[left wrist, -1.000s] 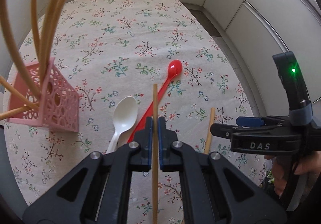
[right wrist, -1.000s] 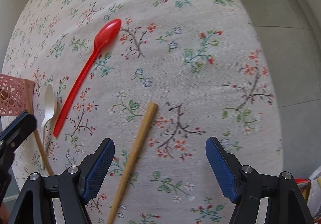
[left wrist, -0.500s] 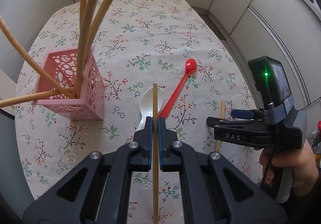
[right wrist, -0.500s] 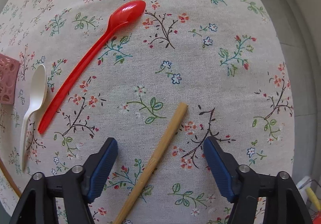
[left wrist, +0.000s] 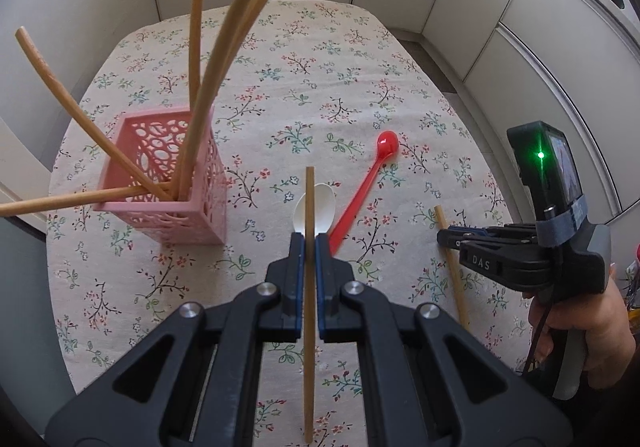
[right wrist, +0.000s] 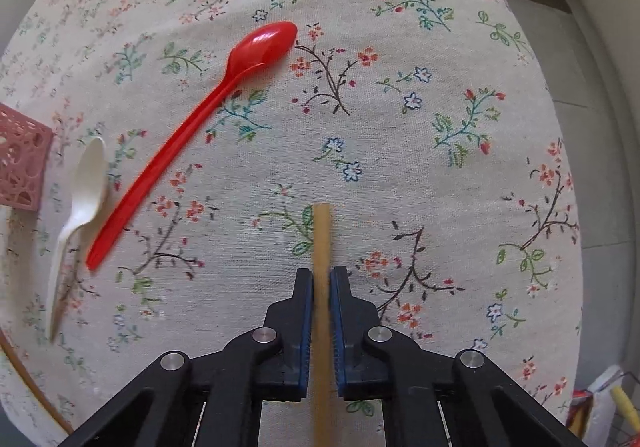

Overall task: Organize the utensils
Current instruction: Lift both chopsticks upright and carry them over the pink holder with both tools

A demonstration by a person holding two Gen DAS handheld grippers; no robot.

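My left gripper (left wrist: 308,243) is shut on a thin wooden chopstick (left wrist: 309,207) held above the table. To its left stands a pink lattice holder (left wrist: 168,183) with several chopsticks (left wrist: 200,59) leaning out of it. A white spoon (left wrist: 324,203) and a red spoon (left wrist: 366,183) lie side by side ahead of the left gripper. My right gripper (right wrist: 321,283) points down at the cloth and is shut on a second chopstick (right wrist: 322,235) that lies on the table. In the left wrist view the right gripper (left wrist: 450,237) grips that chopstick (left wrist: 454,279) near its far end.
A floral tablecloth (right wrist: 400,119) covers the round table. White cabinet doors (left wrist: 500,47) ring the far side and right. A person's hand (left wrist: 580,323) holds the right gripper's handle. The red spoon (right wrist: 192,127), white spoon (right wrist: 80,207) and holder corner (right wrist: 20,159) sit left of the right gripper.
The right gripper's jaws have closed from wide apart onto the chopstick on the table. The left gripper with its chopstick has drawn back and up, so the holder shows further right.
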